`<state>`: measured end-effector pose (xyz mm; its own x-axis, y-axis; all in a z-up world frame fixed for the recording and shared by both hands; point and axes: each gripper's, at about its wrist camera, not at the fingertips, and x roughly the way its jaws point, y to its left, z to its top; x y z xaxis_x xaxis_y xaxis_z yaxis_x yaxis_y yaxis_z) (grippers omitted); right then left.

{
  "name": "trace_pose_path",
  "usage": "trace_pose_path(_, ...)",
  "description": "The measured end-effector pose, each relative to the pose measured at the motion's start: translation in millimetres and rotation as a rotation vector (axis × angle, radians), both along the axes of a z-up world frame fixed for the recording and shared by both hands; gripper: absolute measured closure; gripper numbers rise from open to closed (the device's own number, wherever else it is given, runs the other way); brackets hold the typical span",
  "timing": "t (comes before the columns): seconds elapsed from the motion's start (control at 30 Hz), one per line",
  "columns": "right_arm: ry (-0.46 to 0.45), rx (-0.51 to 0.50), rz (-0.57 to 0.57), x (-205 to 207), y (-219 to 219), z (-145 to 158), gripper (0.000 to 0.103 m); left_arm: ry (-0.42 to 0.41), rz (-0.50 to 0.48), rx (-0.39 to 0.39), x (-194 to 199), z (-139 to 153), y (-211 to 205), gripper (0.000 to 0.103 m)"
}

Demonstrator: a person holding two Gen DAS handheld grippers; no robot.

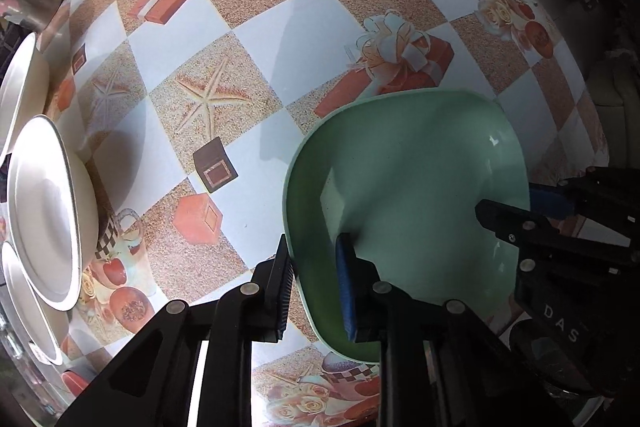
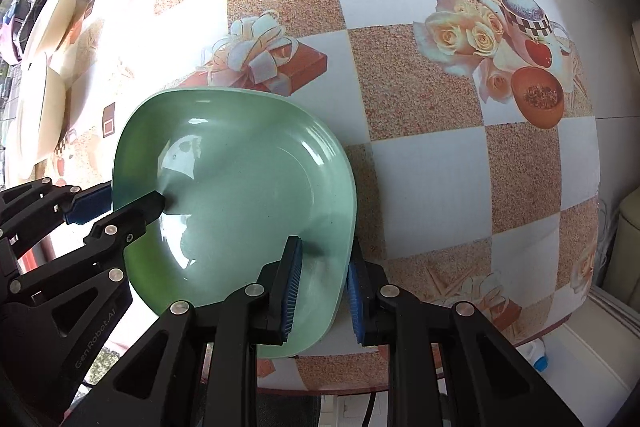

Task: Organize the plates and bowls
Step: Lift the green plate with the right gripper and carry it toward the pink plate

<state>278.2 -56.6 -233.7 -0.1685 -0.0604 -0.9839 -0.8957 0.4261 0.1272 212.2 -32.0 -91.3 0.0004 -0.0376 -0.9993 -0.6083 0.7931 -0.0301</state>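
Note:
A pale green, rounded-square plate sits over the patterned tablecloth, held from two opposite sides. My left gripper is shut on its left rim, one blue pad inside the plate and the other finger outside. In the right wrist view the left gripper comes in from the left edge. My right gripper is shut on the opposite rim, which passes between its pads. In the left wrist view the right gripper shows at the plate's right side. Both point down.
Three white bowls stand along the table's left edge, two of them overexposed in the right wrist view. The table ends close to the right and at the near side, with floor beyond.

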Motion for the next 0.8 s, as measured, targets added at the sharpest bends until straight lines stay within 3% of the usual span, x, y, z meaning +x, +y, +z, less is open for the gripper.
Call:
trace_pose_path(0.4, 0.055, -0.004, 0.147, -152.5, 42.0, 16.7, 0.079, 0.066, 0.071, 0.102, -104.7, 1.3, 8.1, 0.079)
trace_pose_path(0.67, 0.058, -0.018, 0.245, -245.0, 78.0, 29.2, 0.079, 0.119, 0.195, 0.12, -178.5, 0.6, 21.5, 0.079)
trace_pose_path(0.8, 0.073, -0.023, 0.286, -270.6, 88.6, 33.3, 0.079, 0.129, 0.254, 0.12, -207.1, 0.5, 28.6, 0.079)
